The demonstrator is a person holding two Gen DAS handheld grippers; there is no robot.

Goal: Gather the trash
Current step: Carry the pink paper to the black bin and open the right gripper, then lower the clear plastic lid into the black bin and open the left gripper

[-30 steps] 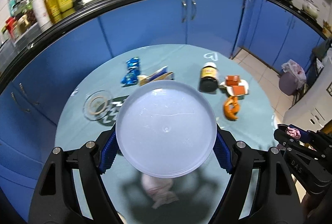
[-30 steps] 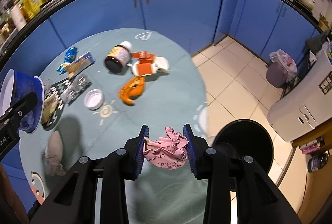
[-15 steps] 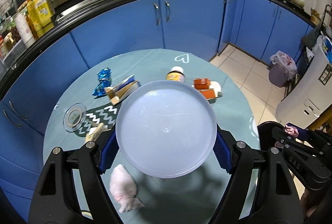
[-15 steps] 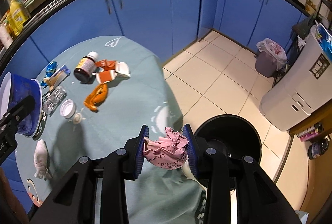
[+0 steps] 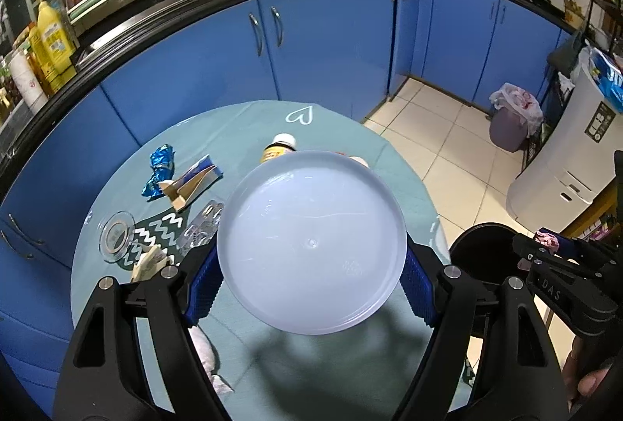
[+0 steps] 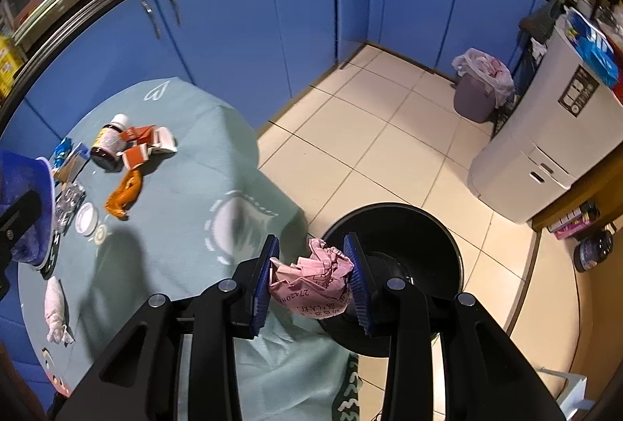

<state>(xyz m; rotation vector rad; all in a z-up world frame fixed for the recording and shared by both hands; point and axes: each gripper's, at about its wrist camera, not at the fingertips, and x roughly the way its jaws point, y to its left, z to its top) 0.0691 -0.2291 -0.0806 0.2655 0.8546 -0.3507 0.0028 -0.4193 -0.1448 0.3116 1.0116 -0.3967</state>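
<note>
My right gripper point(image 6: 311, 253) is shut on a crumpled pink paper point(image 6: 315, 284). It hangs over the table's right edge, at the left rim of a round black bin point(image 6: 420, 238) on the floor. My left gripper point(image 5: 311, 265) is shut on a round blue plastic tub point(image 5: 311, 242), whose pale flat face fills the left wrist view above the teal table point(image 5: 272, 351). On the table lie a brown bottle point(image 6: 109, 144), orange-and-white cartons point(image 6: 144, 144), an orange wrapper point(image 6: 124, 193), a blue wrapper point(image 5: 159, 168), a clear lid point(image 5: 115, 236) and a white tissue point(image 6: 54, 304).
Blue cabinets point(image 6: 241, 31) curve behind the table. A purple bin with a bag point(image 6: 481, 86) and a white appliance point(image 6: 545, 132) stand on the tiled floor at the right. A person's hand point(image 5: 584, 382) grips the right tool.
Both grippers have swung right. The pink paper went from over the table to its edge beside the black bin. The tub moved right across the table. Neither grip changed.
</note>
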